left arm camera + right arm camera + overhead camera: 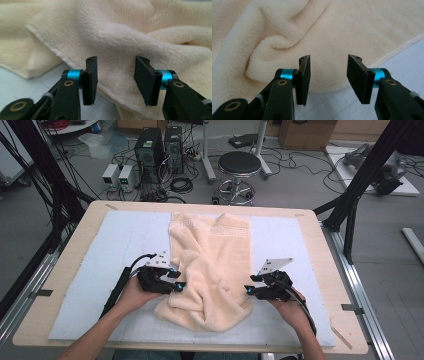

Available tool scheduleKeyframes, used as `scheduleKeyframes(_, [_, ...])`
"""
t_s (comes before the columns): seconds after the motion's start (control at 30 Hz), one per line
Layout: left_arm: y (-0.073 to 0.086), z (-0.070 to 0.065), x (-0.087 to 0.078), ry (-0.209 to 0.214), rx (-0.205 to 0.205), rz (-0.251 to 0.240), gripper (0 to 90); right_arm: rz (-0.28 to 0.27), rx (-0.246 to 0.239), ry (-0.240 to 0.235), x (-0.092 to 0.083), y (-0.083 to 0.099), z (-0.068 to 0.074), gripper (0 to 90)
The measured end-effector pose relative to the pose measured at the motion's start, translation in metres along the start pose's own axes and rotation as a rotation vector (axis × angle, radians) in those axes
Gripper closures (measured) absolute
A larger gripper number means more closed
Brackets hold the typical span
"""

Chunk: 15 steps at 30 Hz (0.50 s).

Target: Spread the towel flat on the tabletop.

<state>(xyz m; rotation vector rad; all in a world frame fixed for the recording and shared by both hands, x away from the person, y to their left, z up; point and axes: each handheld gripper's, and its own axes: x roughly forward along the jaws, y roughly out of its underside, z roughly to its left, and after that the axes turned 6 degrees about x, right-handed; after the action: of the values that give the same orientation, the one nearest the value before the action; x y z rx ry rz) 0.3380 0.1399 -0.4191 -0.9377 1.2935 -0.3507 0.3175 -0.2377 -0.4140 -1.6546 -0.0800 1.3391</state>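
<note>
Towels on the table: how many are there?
1. A cream towel lies rumpled mid-table on the blue mat, between the left gripper and right gripper. Its folds could hide another layer.

The left gripper (115,80) points at a cream plush towel (140,32), its two black fingers (90,80) standing apart with empty air between them and the pile just beyond their tips. The towel lies rumpled, one fold edge running down from upper left toward the fingers. Pale blue table (17,87) padding shows at lower left.
</note>
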Motion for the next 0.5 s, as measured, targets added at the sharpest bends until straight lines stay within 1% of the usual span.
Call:
scheduleKeyframes(0.03, [0.001,0.0,0.004,0.005,-0.002,0.018,58.0,0.018,-0.005,-0.002,0.003,0.002,0.001,54.3])
scheduleKeyframes(0.07, [0.002,-0.001,0.007,0.023,-0.002,0.019,60.9,0.028,-0.012,0.0,0.006,0.004,0.001,54.5])
scheduleKeyframes(0.1, [0.002,-0.002,0.009,0.031,0.002,0.028,65.1,0.04,-0.013,-0.004,0.009,0.006,0.002,55.0])
scheduleKeyframes(0.17, [0.002,-0.007,0.012,0.018,0.021,0.026,76.3,0.052,-0.022,-0.014,0.015,0.008,0.003,57.3])
scheduleKeyframes(0.2, [0.002,-0.008,0.012,0.017,0.035,0.032,82.8,0.047,-0.019,-0.021,0.017,0.009,0.003,59.4])
scheduleKeyframes(0.23, [0.002,-0.01,0.013,0.005,0.033,0.027,87.0,0.044,-0.003,-0.035,0.018,0.009,0.002,62.5])
scheduleKeyframes(0.27, [0.003,-0.011,0.013,0.001,0.017,0.018,88.1,0.045,0.001,-0.046,0.018,0.009,0.001,64.0])
scheduleKeyframes(0.3, [0.003,-0.011,0.012,0.001,0.015,0.016,88.5,0.044,0.005,-0.055,0.018,0.009,0.001,66.3])
scheduleKeyframes(0.33, [0.003,-0.011,0.011,-0.005,0.022,0.016,88.9,0.044,0.008,-0.06,0.018,0.009,0.001,68.9])
scheduleKeyframes(0.37, [0.003,-0.011,0.009,-0.017,0.024,0.01,89.1,0.049,0.006,-0.062,0.018,0.009,0.002,73.7])
scheduleKeyframes(0.4, [0.003,-0.012,0.005,-0.025,0.023,0.01,89.2,0.05,0.0,-0.071,0.018,0.009,0.003,75.9])
scheduleKeyframes(0.43, [0.003,-0.012,0.002,-0.04,0.027,0.002,89.3,0.052,-0.015,-0.065,0.018,0.008,0.004,77.4])
scheduleKeyframes(0.5, [0.006,-0.013,-0.007,-0.057,0.014,-0.018,89.4,0.055,-0.034,-0.058,0.017,0.008,0.007,79.8])
